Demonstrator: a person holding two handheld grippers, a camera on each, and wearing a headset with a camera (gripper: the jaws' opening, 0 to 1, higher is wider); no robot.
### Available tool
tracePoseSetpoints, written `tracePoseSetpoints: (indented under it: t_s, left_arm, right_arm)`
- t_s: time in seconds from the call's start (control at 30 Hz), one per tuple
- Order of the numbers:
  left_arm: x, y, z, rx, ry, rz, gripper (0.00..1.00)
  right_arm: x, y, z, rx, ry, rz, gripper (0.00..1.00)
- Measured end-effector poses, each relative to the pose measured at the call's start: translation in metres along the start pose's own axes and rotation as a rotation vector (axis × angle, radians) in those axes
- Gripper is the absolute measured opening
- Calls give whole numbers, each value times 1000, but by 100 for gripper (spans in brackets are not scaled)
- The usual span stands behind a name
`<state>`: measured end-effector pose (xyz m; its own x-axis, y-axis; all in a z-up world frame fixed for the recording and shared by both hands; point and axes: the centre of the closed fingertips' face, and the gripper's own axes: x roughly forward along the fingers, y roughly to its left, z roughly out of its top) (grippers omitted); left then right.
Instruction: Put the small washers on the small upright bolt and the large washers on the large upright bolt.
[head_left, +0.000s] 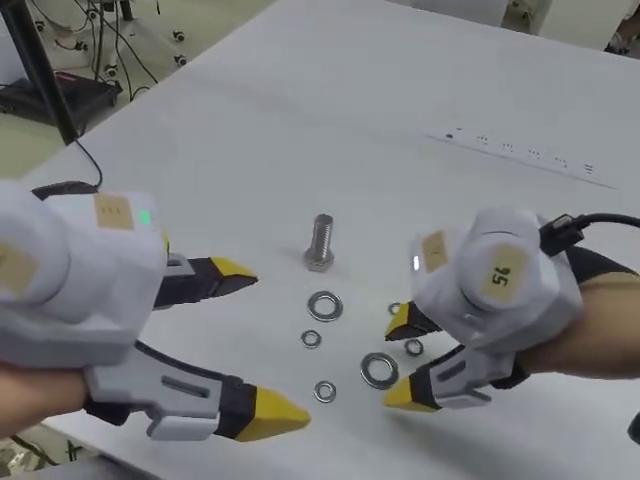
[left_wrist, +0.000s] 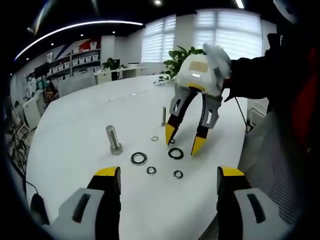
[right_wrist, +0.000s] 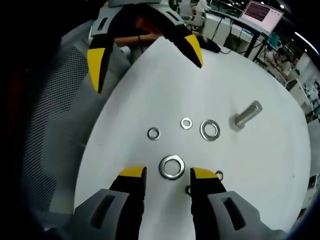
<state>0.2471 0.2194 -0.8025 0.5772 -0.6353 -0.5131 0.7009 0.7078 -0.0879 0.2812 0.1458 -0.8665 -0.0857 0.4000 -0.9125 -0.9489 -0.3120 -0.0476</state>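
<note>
The large bolt (head_left: 320, 243) stands upright on the white table (head_left: 300, 120). One large washer (head_left: 325, 305) lies in front of it, and a second large washer (head_left: 379, 370) lies by my right gripper (head_left: 397, 358). In the right gripper view that washer (right_wrist: 172, 167) sits flat between the open jaws of the right gripper (right_wrist: 168, 173), untouched. Small washers (head_left: 311, 339) (head_left: 324, 390) (head_left: 413, 347) lie scattered around. My left gripper (head_left: 255, 340) hovers open to the left, holding nothing. The small bolt (left_wrist: 163, 116) stands behind the right gripper (left_wrist: 185, 139) in the left gripper view.
A white power strip (head_left: 520, 155) lies at the far right of the table. The near table edge (head_left: 120, 440) runs just below my left gripper. Desks, cables and shelving stand beyond the table.
</note>
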Motion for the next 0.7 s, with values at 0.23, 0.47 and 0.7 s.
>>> tracePoseSetpoints:
  t_s: [0.23,0.47,0.7]
  left_arm:
    - [-1,0,2,2,-7,5,78]
    - [-3,0,3,4,-13,8,77]
    - [-4,0,4,5,-15,13,77]
  right_arm:
    - [5,-3,1,-5,33,16,33]
    - [8,-3,-2,-36,74,28,30]
    - [10,-2,-4,-49,102,47,27]
